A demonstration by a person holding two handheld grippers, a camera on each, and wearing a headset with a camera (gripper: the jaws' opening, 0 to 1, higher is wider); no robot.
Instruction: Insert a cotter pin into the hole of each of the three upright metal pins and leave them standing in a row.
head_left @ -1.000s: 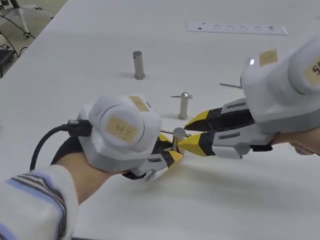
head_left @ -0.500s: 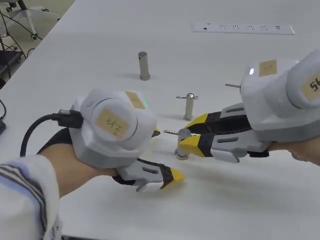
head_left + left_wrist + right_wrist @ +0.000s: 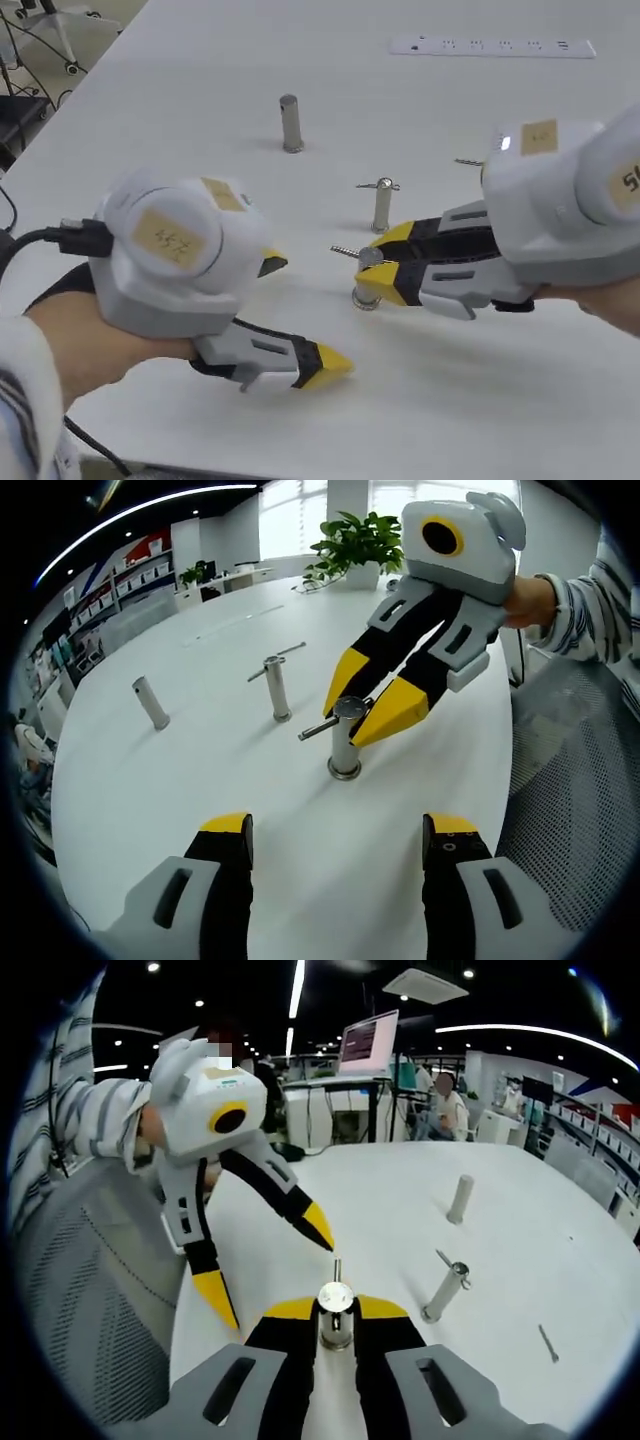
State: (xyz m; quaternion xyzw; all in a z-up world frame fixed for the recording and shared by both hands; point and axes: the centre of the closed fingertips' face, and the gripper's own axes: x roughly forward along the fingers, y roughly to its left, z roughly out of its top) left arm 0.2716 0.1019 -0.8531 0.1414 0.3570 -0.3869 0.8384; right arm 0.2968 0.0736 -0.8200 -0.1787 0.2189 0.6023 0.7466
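pin (image 3: 346, 742), shiny metal cylinder, upright

Three steel pins stand upright in a slanting row on the white desk (image 3: 180, 70)

The near pin (image 3: 366, 282), centre frame, sits clamped in the right gripper (image 3: 366, 266) jaws with a cotter pin (image 3: 345, 252) through its head. Just behind it, the middle pin (image 3: 382, 210) carries a second cotter pin (image 3: 377, 185). The far pin (image 3: 290, 123), upper left, is bare. A loose cotter pin (image 3: 468, 162) lies flat at the right.
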